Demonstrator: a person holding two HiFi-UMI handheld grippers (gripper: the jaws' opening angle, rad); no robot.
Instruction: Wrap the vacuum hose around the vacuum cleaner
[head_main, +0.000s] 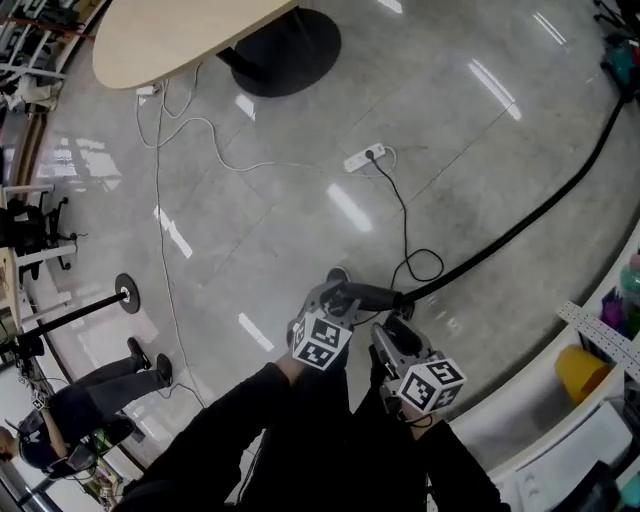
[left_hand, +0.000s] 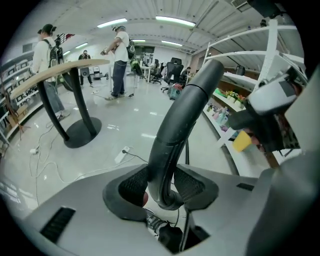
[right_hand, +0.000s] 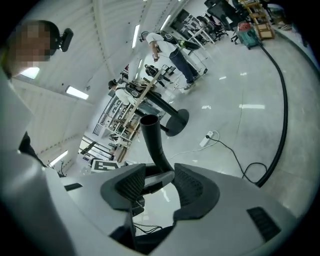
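Note:
The black vacuum hose (head_main: 540, 210) lies across the grey floor. It runs from my grippers up to a dark and teal machine (head_main: 622, 62) cut off at the right edge. Its rigid curved end tube (left_hand: 182, 115) rises between the jaws of my left gripper (left_hand: 162, 176), whose ribbed pads press on it from both sides. In the head view the left gripper (head_main: 338, 294) holds that tube (head_main: 368, 295) level. My right gripper (head_main: 396, 320) sits just beside and below it. In the right gripper view its jaws (right_hand: 160, 171) stand apart, and the tube (right_hand: 152, 137) stands just beyond them, unpressed.
A white power strip (head_main: 363, 158) with white and black cables (head_main: 420, 265) lies on the floor ahead. A round wooden table (head_main: 180, 35) on a black base (head_main: 285, 50) stands at the back left. White shelves (head_main: 600, 410) line the right side. A person (head_main: 90, 400) stands at the lower left.

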